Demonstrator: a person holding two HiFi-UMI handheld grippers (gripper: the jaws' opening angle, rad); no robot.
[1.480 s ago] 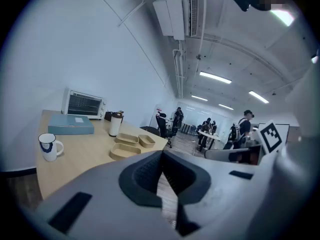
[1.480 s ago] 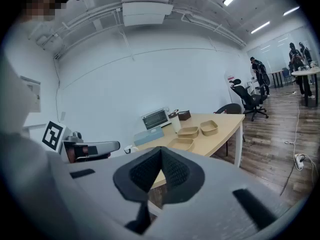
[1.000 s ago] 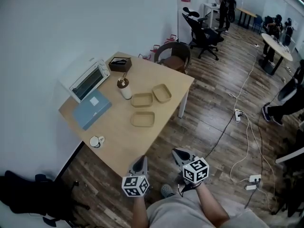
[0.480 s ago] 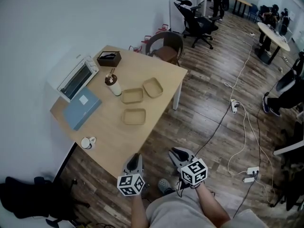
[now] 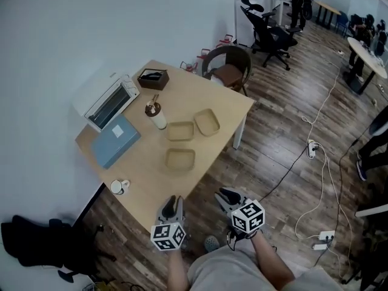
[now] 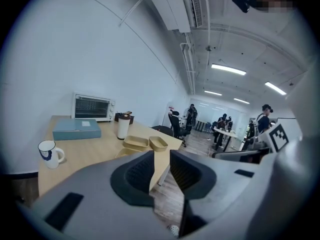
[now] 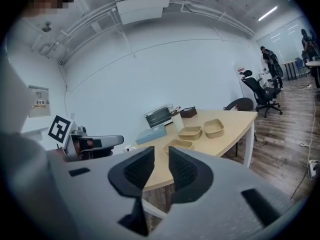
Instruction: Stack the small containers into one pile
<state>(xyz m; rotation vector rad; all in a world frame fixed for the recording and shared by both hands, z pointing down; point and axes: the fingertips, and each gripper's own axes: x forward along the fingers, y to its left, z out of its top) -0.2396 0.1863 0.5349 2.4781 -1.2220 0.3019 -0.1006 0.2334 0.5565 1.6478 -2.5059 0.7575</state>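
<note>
Small containers (image 5: 180, 159), three shallow tan trays, lay unstacked on the wooden table (image 5: 145, 174). They looked light and thin-walled, best pinched at a rim. The left gripper (image 5: 171, 205) and right gripper (image 5: 228, 197) had just been opening their jaws, with nothing between them, well short of the table.

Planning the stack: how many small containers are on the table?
3 shallow tan rectangular containers on the wooden table: middle container beside the white tumbler, right container next to it, near container alone.

The three small containers (image 5: 180, 130) are tan on the pale wood desk (image 5: 182, 96). The oven (image 5: 109, 102) is white, the flat box (image 5: 116, 140) blue-grey, the mug (image 5: 119, 187) white with a blue handle. The floor (image 5: 273, 156) shows dark brown planks.
</note>
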